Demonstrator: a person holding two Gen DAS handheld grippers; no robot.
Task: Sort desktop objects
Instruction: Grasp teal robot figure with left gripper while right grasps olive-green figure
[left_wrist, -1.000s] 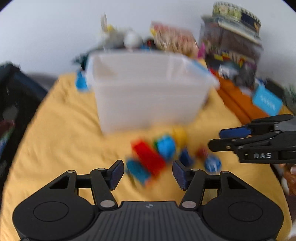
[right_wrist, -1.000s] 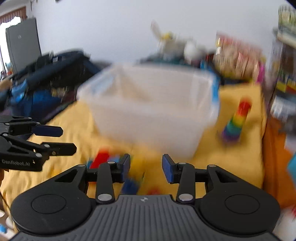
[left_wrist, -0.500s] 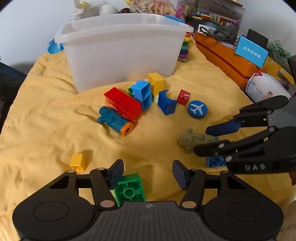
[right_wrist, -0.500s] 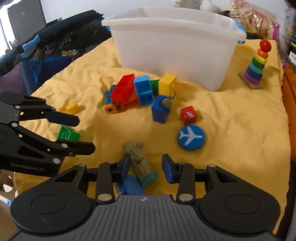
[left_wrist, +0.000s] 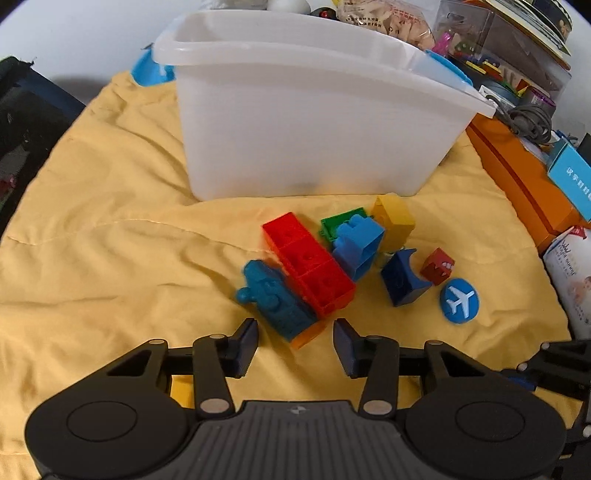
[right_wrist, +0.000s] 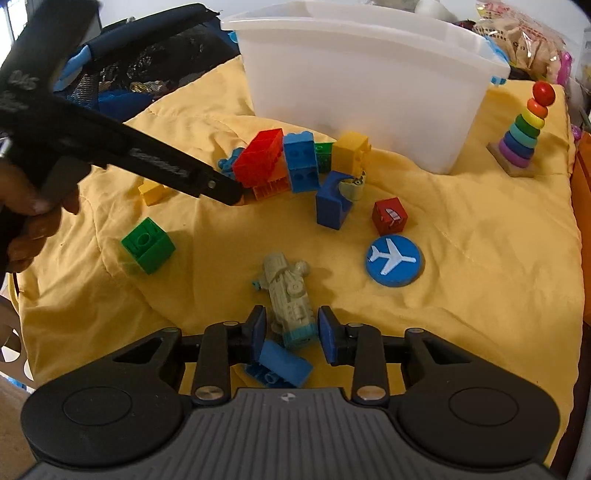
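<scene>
Our left gripper (left_wrist: 295, 345), jaws spread, sits w/ the teal toy (left_wrist: 275, 299) just beyond its tips, touching the red block (left_wrist: 308, 264). Right gripper (right_wrist: 291, 332), jaws spread, straddles the grey-green train (right_wrist: 290, 299) near-center; white bin (right_wrist: 365, 77) far behind.

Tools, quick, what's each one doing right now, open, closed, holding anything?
Left tool: open, empty, at the teal toy.
Right tool: open around the grey train, not gripping.

The left tongs (left_wrist: 295, 341) stand spread just before a teal toy train with an orange end (left_wrist: 275, 301), which touches a long red plastic brick (left_wrist: 308, 264) near the translucent white plastic bin (left_wrist: 314, 122).
</scene>
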